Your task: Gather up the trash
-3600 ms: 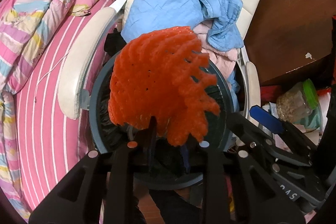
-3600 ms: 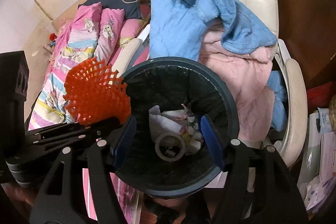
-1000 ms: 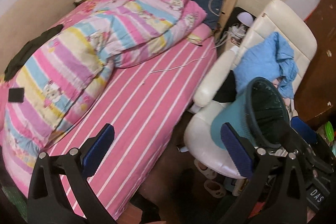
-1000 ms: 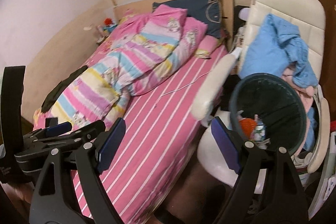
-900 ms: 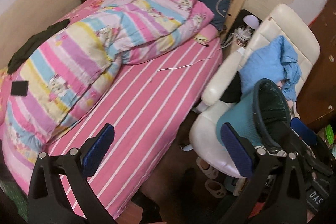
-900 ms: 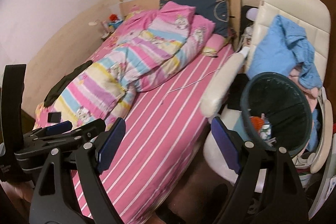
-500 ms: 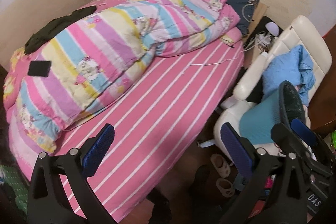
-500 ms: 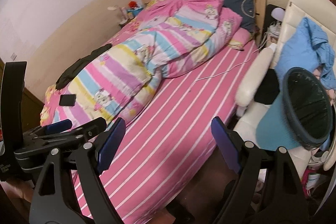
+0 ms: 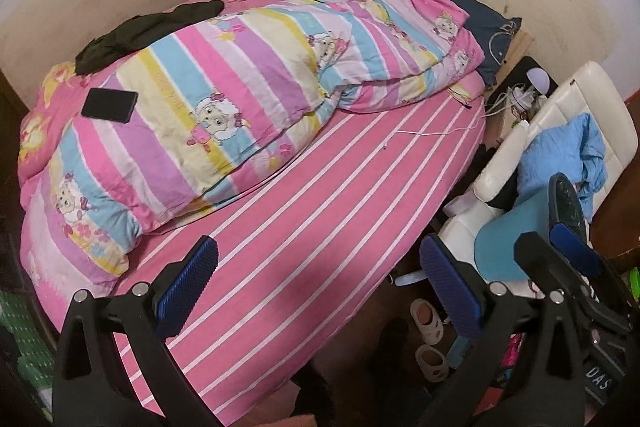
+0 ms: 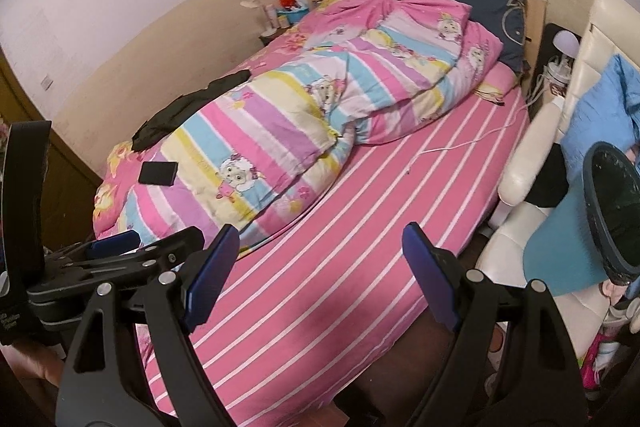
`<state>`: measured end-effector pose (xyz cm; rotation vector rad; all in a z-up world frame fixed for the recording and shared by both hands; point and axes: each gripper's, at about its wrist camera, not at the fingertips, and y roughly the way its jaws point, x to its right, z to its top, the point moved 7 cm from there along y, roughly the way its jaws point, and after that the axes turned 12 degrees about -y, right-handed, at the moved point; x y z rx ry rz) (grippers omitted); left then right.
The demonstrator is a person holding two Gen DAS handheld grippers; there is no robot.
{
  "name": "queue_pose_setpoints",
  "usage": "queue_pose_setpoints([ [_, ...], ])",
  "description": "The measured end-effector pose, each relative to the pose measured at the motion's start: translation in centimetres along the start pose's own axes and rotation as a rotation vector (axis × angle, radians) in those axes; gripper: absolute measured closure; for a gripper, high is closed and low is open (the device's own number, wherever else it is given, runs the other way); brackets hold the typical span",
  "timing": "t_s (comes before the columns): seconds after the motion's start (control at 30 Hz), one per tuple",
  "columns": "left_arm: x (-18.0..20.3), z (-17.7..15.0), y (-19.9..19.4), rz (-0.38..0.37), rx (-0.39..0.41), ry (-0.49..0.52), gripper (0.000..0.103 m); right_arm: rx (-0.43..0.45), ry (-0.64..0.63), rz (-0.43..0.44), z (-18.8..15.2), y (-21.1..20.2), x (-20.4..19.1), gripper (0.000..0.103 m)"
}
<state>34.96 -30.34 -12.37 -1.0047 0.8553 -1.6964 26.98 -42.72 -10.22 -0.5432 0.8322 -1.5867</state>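
Mostly pink striped bed [image 9: 304, 227], rumpled quilt [image 9: 248, 87], beige wall [image 10: 160, 7]

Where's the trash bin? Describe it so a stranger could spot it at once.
Start at the pink striped bed, then look to the white chair beside it. The trash bin sits on that chair's seat, below blue clothing. It alone is teal with a dark rim and black liner.

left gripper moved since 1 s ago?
Yes. In the left wrist view the chair and bin have slid toward the right edge and more of the bed shows, so the left gripper swung away from the bin, jaws open.
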Motion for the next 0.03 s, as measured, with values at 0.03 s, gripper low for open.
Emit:
queue_pose_setpoints([
  [0.03,-0.36,-0.02,-0.06,0.001,0.001,-0.007,0.005,-0.001,-0.005,0.002,-0.01,0.02,-0.27,0.02],
])
